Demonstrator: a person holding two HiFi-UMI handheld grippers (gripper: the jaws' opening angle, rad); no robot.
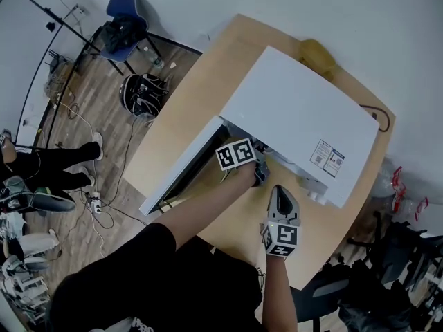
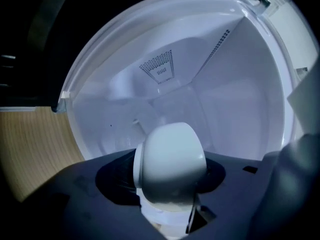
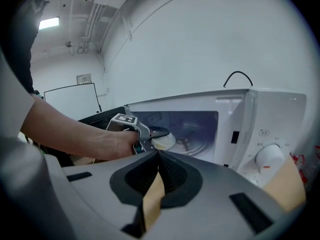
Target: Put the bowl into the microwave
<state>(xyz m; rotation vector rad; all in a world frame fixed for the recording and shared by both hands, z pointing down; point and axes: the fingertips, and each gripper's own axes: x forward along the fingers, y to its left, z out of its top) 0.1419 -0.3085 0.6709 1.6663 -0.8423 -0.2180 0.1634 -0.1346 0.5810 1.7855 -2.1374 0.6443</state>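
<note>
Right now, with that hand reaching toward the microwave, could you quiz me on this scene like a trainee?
1. Multiple choice: what does the left gripper hold? A a cup; B a white bowl; C a spoon.
2. True or false: the door of the microwave is closed.
3. Fill in: the right gripper holds ____ between its closed jaws.
Key: 1 B; 2 false, it stands open; 3 nothing.
</note>
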